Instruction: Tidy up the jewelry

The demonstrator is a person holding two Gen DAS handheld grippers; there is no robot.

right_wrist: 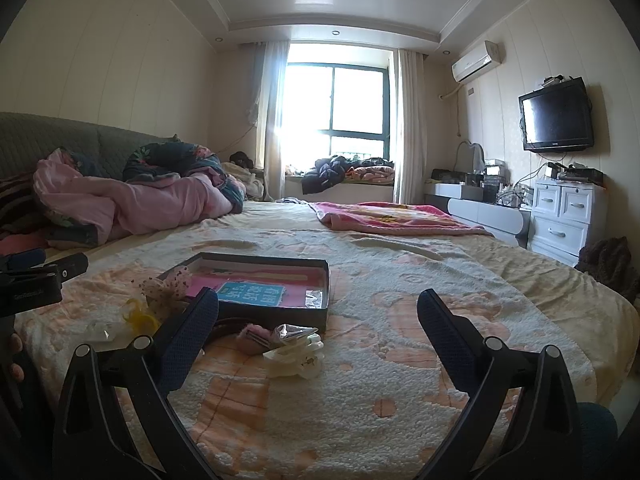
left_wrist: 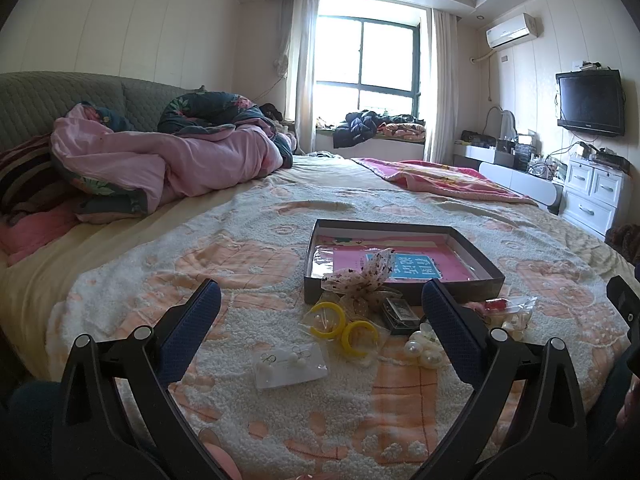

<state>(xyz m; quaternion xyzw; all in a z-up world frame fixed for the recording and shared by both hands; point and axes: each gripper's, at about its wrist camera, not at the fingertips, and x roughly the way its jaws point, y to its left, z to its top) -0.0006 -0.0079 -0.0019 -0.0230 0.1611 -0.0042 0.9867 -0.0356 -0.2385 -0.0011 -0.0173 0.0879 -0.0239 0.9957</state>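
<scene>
Jewelry scattered on patterned peach-and-white chenille bedspread (left_wrist: pixel 248 320), none yet sorted: yellow plastic hoop earrings in clear bag (left_wrist: pixel 345 325), pearl stud earrings on clear card (left_wrist: pixel 291 363), loose cluster of white pearls (left_wrist: pixel 423 347), small dark rectangular case (left_wrist: pixel 400 313), clear bag of pale beads with red piece (left_wrist: pixel 512 312). Spotted cream fabric bow (left_wrist: pixel 366 276) draped over near wall of shallow dark cardboard tray (left_wrist: pixel 472 248), pink-and-blue printed sheet inside. Left gripper (left_wrist: pixel 320 300) held low over the pile, jaws wide apart, gripping nothing. Right gripper (right_wrist: pixel 318 300) off to the side, jaws likewise apart and empty, with pink-and-white hair clips in clear wrap (right_wrist: pixel 288 346) just ahead. Best handled one item at a time: pinch bags and card by an edge rather than the contents, lift clear, lower gently into tray. Loose pearls likely to roll on soft bedding; slow, centred closing advised.
</scene>
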